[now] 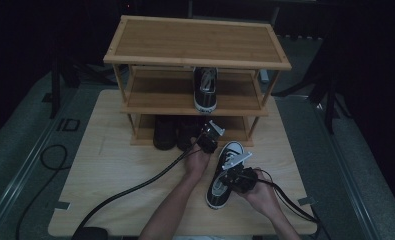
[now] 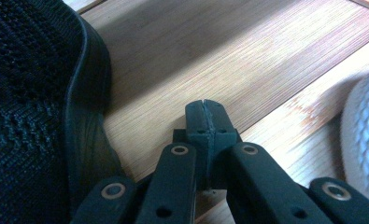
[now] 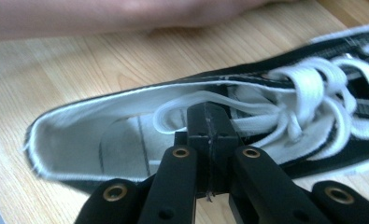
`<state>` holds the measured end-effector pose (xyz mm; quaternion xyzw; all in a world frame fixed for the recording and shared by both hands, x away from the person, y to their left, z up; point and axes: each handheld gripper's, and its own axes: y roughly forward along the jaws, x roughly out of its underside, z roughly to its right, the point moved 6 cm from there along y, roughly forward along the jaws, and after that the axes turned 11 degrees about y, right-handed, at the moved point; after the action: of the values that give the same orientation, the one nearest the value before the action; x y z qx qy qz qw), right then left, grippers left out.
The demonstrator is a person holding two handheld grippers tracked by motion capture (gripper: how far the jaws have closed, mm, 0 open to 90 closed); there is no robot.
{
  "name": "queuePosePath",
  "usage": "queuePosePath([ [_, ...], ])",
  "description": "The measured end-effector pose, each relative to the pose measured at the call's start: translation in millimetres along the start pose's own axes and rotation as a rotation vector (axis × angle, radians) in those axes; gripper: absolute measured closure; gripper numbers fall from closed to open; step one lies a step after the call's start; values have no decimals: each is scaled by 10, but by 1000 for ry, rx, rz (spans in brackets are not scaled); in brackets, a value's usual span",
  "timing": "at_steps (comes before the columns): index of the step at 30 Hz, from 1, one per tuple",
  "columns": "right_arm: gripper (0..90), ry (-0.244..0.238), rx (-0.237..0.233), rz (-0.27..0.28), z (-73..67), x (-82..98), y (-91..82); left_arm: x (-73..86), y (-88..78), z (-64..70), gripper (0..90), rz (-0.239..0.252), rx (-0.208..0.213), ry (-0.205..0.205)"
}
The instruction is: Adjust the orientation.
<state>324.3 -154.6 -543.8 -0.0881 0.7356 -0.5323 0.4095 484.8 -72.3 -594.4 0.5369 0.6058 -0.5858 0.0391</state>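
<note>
The right gripper (image 3: pixel 209 109) has its jaws together over the opening of a black-and-white sneaker (image 1: pixel 225 174), its tips just at the shoe's white lace (image 3: pixel 191 103); whether it pinches the lace cannot be told. The sneaker lies on the tabletop (image 1: pixel 115 165) near the front edge, right of centre. The left gripper (image 2: pixel 205 109), jaws together and holding nothing, sits at the bottom shelf of the shoe rack (image 1: pixel 195 42), beside a black shoe (image 2: pixel 32 107).

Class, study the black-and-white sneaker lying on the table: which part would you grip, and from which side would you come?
Grip the sneaker at the collar wall beside its open mouth, coming from above at the heel end. The thin upright wall suits narrow jaws; the laces are loose. The right gripper, jaws shut, sits at that opening.
</note>
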Motion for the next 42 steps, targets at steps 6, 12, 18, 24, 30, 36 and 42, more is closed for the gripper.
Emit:
queuePosePath([
  [6, 900, 11, 30, -13, 79, 89, -83, 1, 0, 0, 900, 3, 2, 3],
  [12, 900, 46, 44, -1, 198, 185, -165, 3, -5, -4, 900, 5, 8, -1],
  [18, 900, 77, 63, -2, 298, 263, -229, 7, -7, -10, 900, 7, 17, -1],
  [24, 900, 98, 82, -1, 385, 334, -275, 7, -9, -14, 900, 7, 21, -7],
  [30, 900, 107, 132, -13, 494, 410, -345, 7, -9, -14, 900, 8, 23, -7],
  [36, 900, 99, 164, -13, 579, 481, -410, 7, -9, -14, 900, 8, 23, -5],
  [42, 873, 100, 143, 88, 691, 459, -738, 6, -8, -13, 900, 8, 22, -6],
])
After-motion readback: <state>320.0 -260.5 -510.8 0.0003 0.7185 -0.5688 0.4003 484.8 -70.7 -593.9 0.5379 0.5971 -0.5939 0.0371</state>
